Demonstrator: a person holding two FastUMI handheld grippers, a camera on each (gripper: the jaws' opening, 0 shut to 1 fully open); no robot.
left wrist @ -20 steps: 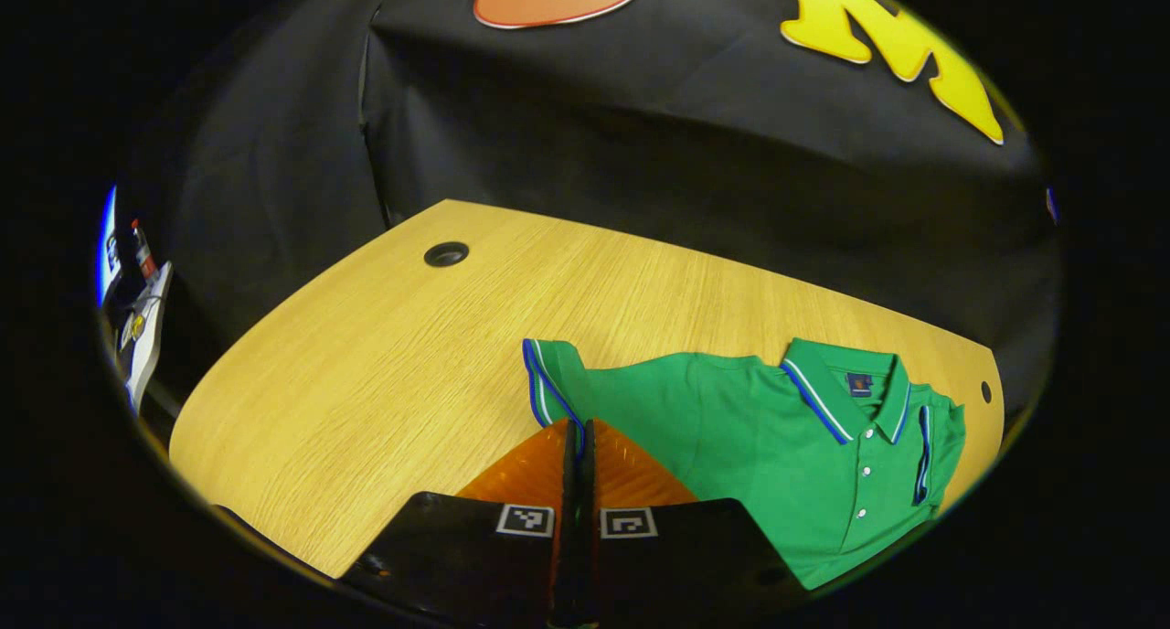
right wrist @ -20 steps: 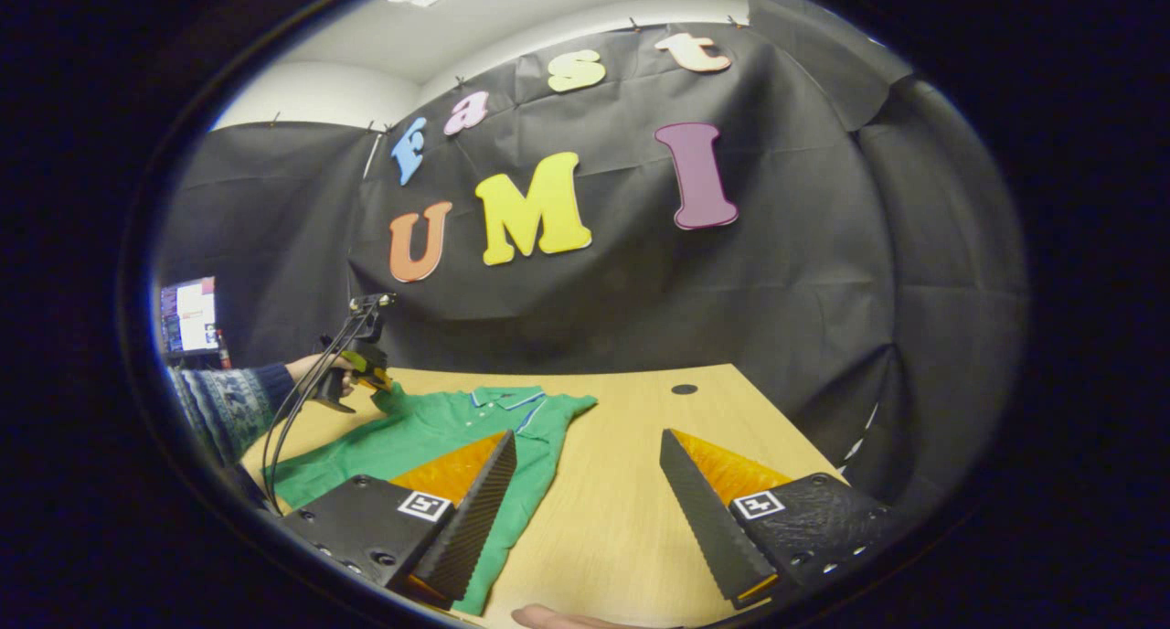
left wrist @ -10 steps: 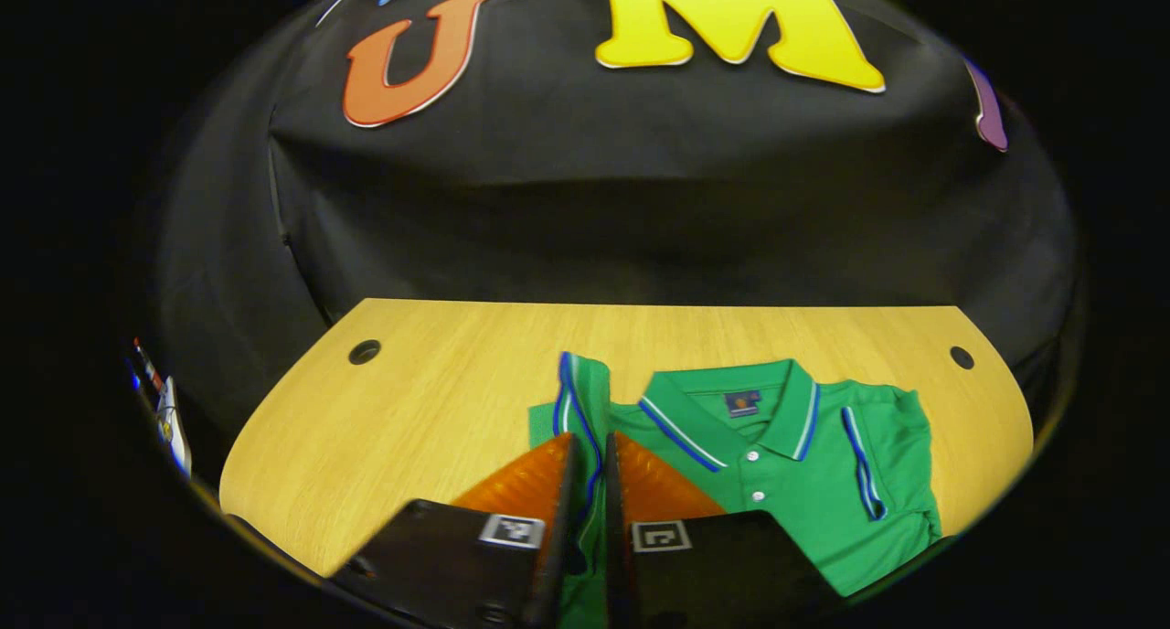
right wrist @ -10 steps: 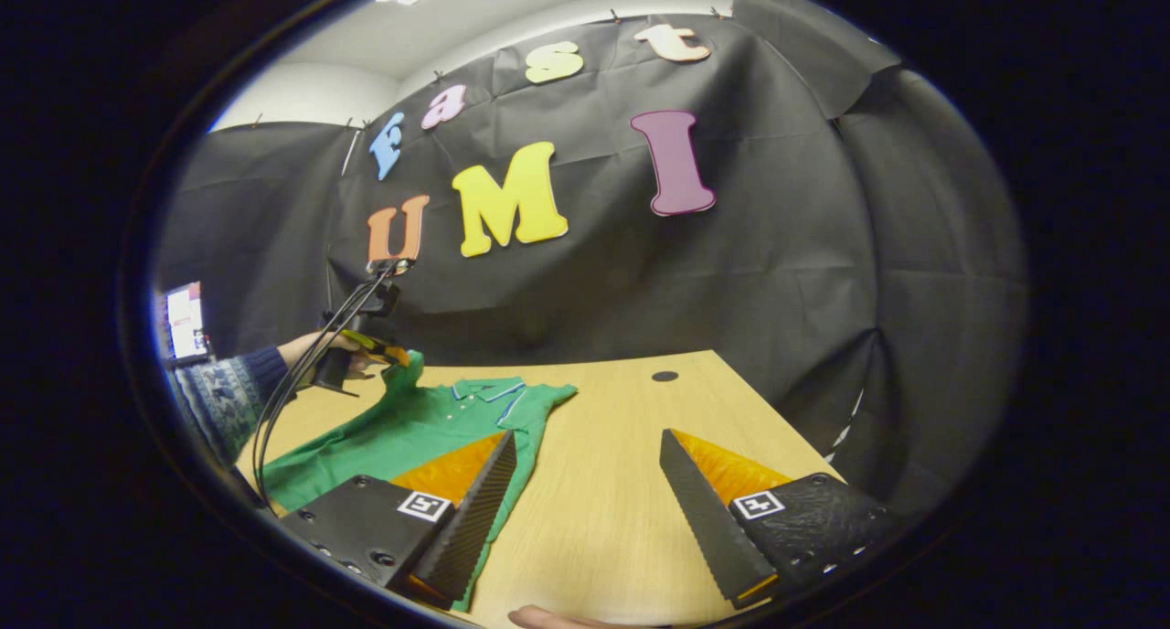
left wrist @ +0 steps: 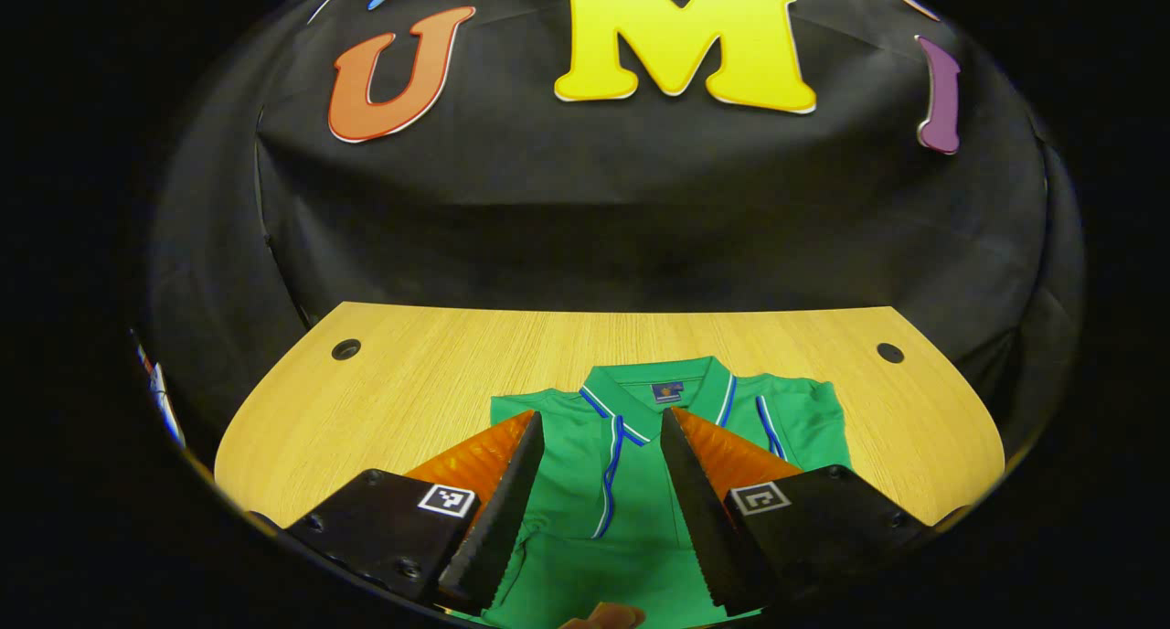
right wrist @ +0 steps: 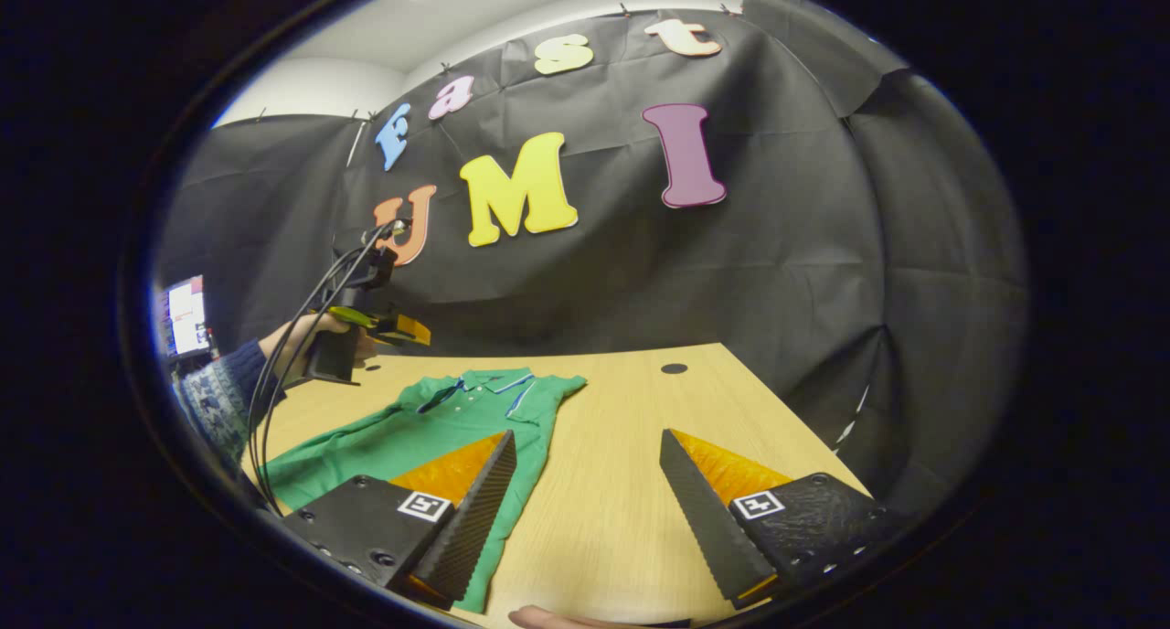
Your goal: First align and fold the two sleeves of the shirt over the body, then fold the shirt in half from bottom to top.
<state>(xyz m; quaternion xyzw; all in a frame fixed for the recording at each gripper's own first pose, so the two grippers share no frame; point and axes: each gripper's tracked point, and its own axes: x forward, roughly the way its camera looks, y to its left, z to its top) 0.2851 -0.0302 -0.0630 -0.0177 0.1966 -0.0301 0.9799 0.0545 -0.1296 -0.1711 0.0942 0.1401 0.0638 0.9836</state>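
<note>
A green polo shirt lies flat on the desk, collar away from the camera, directly beneath and between the wide-open jaws of the left gripper, which hold nothing. Both sleeves appear already laid over the body, so the likely step in hand is the bottom-to-top fold: the hem, below the jaws and out of frame, wants pinching at both corners and carrying evenly toward the collar. Bare desk extends left of the jaws to a cable hole and the rounded edge. In the right gripper view, the right gripper hovers with jaws spread wide and empty, the shirt's side edge just left of them, open desk ahead and to their right.
</note>
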